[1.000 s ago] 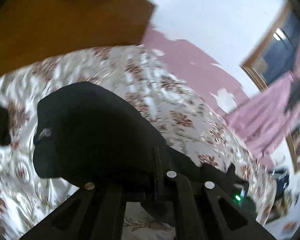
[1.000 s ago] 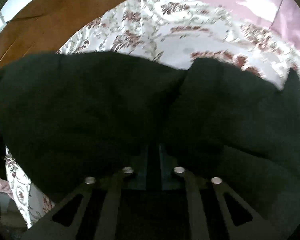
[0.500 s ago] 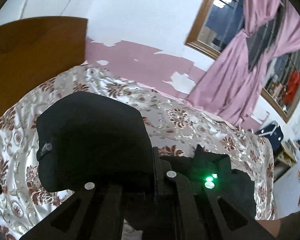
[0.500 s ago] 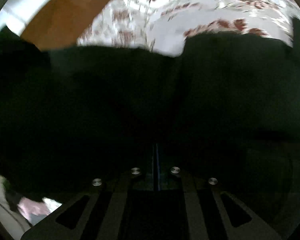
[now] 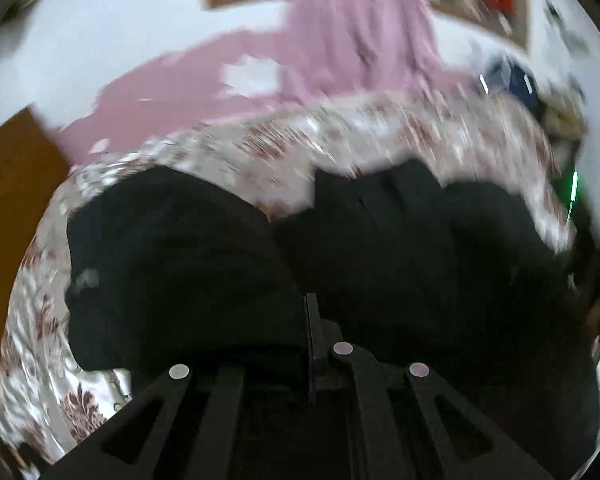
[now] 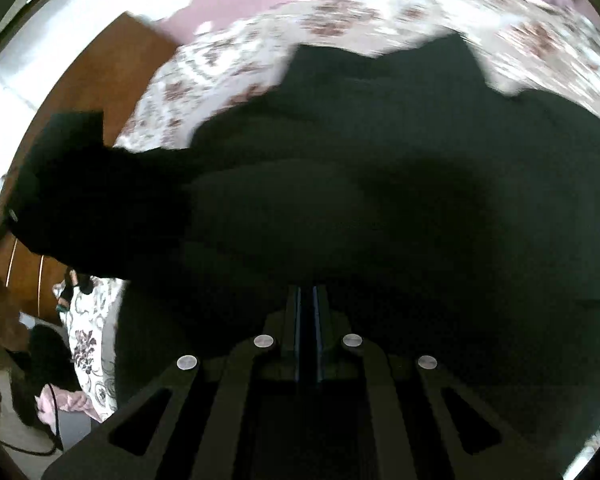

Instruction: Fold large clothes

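Note:
A large black garment [image 5: 400, 248] lies spread over the floral bed cover [image 5: 260, 148] and fills the middle of both views [image 6: 380, 184]. My left gripper [image 5: 310, 320] is shut on a fold of the black cloth, its jaws pressed together with cloth bunched around them. My right gripper [image 6: 308, 300] is shut on another edge of the same garment, the jaws nearly touching with dark cloth between and over them. The other gripper, with a green light [image 5: 572, 192], shows at the right edge of the left wrist view.
A brown wooden headboard [image 6: 100, 80] stands at the left of the bed. A pink and white wall [image 5: 180, 80] and pink curtain [image 5: 340, 40] rise behind it. Cables and pink cloth [image 6: 56, 404] lie on the floor beside the bed.
Both grippers have swung with the garment. The left view turned right, away from the headboard toward the curtain; the black cloth now spreads wider across the bed. Both grips stay shut.

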The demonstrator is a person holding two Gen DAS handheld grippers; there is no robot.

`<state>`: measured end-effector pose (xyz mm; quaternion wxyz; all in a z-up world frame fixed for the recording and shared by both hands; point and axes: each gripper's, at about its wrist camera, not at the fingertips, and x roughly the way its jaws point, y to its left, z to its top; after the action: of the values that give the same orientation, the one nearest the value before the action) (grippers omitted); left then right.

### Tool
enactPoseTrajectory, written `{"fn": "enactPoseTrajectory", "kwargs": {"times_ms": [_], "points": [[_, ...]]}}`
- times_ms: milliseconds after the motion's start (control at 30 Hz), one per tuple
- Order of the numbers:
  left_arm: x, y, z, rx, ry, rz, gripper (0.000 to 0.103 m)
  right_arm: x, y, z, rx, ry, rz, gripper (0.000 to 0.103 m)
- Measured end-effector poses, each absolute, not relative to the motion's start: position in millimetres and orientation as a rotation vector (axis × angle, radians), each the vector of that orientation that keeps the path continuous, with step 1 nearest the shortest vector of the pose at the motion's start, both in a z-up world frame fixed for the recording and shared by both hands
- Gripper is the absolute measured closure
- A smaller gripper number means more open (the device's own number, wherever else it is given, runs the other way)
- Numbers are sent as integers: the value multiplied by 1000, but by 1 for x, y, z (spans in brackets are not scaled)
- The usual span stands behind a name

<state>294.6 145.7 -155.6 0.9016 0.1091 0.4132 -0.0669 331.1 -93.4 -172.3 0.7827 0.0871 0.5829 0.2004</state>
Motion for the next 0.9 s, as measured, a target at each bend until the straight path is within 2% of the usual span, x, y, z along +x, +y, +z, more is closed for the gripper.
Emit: {"fn": "enactPoseTrajectory", "kwargs": {"times_ms": [233,467,500,533,567,600,633,767,900], "points": [[275,21,-230,823,894,-238,98,340,-160,-182,342,1272,347,98],[264,-8,-255,985,911,-237,98,335,-174,-191,509,1300,405,96],[259,-10,-259,1017,904,-237,98,337,-169,-192,538,1305,420,88],[256,-11,-261,1036,901,-239,98,339,-168,-194,574,1312,437,73],[254,-10,-262,1047,900,-239,98,343,-166,-197,621,1319,458,63],[250,-11,-264,1066,894,-238,98,347,-160,-200,660,1323,476,45],[253,-7,-264,1073,892,-237,98,351,-156,-202,711,1326,501,40],[245,-14,-272,1178,845,-224,98,366,-139,-215,925,1343,547,40],[235,-20,-284,1270,797,-203,98,373,-121,-215,991,1347,553,40]]}}
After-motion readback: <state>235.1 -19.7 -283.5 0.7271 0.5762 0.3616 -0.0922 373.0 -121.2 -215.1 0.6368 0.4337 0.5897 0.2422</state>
